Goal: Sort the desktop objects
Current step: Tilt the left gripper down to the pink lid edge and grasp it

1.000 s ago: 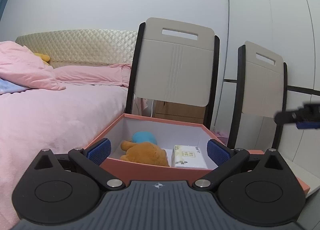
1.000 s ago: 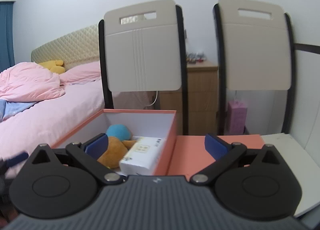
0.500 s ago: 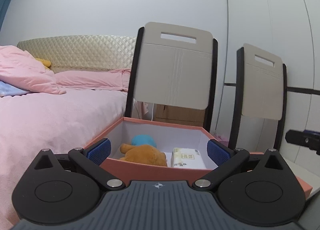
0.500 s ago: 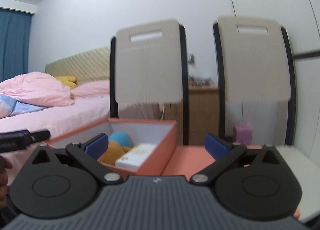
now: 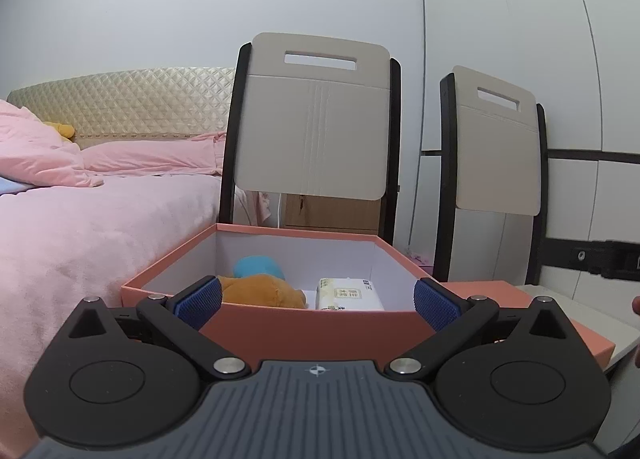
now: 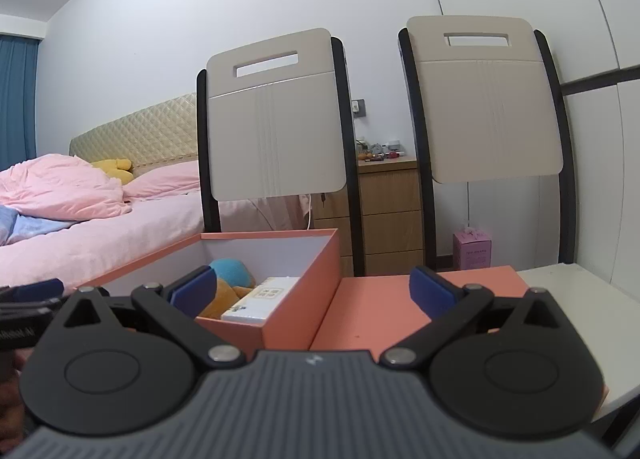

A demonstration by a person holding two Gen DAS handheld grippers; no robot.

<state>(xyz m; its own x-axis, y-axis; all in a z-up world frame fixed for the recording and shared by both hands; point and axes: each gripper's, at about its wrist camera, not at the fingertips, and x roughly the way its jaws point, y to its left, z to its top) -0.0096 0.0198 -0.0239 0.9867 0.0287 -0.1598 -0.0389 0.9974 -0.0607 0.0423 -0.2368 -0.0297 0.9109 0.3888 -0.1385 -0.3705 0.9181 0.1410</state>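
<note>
An open salmon-pink box (image 5: 312, 329) stands on the white desk. Inside lie a brown and blue plush toy (image 5: 260, 287) and a white tissue pack (image 5: 347, 293). The box (image 6: 288, 311), the plush toy (image 6: 230, 283) and the tissue pack (image 6: 264, 299) also show in the right wrist view. The box's flat pink lid (image 6: 372, 311) lies to its right. My left gripper (image 5: 316, 301) is open and empty in front of the box. My right gripper (image 6: 310, 293) is open and empty, over the box's right wall and the lid.
Two beige chair backs (image 5: 316, 119) (image 6: 492, 107) stand behind the desk. A bed with pink bedding (image 5: 80, 227) lies to the left. A wooden drawer unit (image 6: 388, 215) and a small pink box (image 6: 472, 249) stand by the wall. The desk's white edge (image 6: 580, 287) shows at right.
Both grippers have tilted up and drawn back a little from the box, so it sits lower in both views. Both stay open and empty.
</note>
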